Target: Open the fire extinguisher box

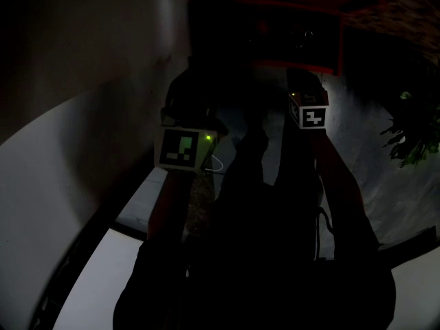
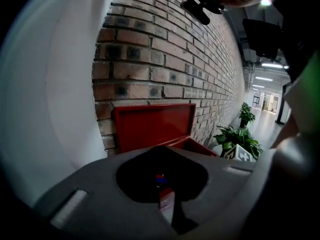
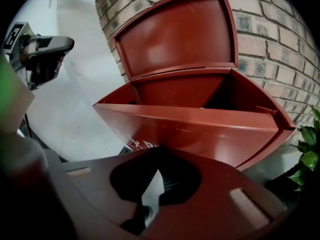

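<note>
The red fire extinguisher box (image 3: 190,129) was pictured open against a brick wall (image 2: 165,59), its lid (image 3: 175,34) raised, directly ahead of both tools. The right gripper (image 3: 155,151) was held just short of the box's front, jaws pressed together on nothing. The left gripper (image 2: 160,149), likewise closed and empty, was held farther back. A white wall (image 2: 55,84) was seen to its left, and potted plants (image 2: 237,139) and a lit corridor (image 2: 265,109) to its right.

Glossy metal box (image 3: 200,134), rough brick wall (image 2: 165,59)
</note>
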Available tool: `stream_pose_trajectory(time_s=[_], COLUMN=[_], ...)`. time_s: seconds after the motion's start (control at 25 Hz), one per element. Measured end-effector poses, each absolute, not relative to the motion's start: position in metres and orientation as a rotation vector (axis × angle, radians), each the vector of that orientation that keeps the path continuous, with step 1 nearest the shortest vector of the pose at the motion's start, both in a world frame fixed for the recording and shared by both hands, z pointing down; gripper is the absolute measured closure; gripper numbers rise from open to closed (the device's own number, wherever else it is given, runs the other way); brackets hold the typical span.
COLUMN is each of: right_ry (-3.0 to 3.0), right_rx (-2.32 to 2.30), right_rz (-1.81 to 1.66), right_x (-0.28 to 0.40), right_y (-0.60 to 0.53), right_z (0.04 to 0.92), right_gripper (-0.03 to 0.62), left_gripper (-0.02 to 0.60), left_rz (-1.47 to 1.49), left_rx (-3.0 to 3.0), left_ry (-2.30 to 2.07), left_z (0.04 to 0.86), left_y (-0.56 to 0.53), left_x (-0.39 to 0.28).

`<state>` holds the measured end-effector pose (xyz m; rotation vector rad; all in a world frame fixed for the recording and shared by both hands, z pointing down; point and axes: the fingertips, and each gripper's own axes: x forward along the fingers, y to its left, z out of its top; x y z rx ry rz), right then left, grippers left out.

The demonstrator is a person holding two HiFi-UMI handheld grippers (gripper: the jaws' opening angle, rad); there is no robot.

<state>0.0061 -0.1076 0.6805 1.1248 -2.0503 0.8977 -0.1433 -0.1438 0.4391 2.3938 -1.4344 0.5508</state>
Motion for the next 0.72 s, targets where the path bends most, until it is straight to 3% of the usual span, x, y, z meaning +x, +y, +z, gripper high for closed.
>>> stream_pose_trajectory(time_s=[0.72], right_ry=[-1.997], right_rx=[1.166], right_rz=[0.838], right_x=[0.003], right_y=[-0.11], right_z=[0.677], right_gripper=[0.595], left_gripper=[0.58], left_rz=[0.6], left_rx=[2.414], left_ry=[-1.334], left_z=[0.455], left_y=[-0.111], left_x=[-0.148])
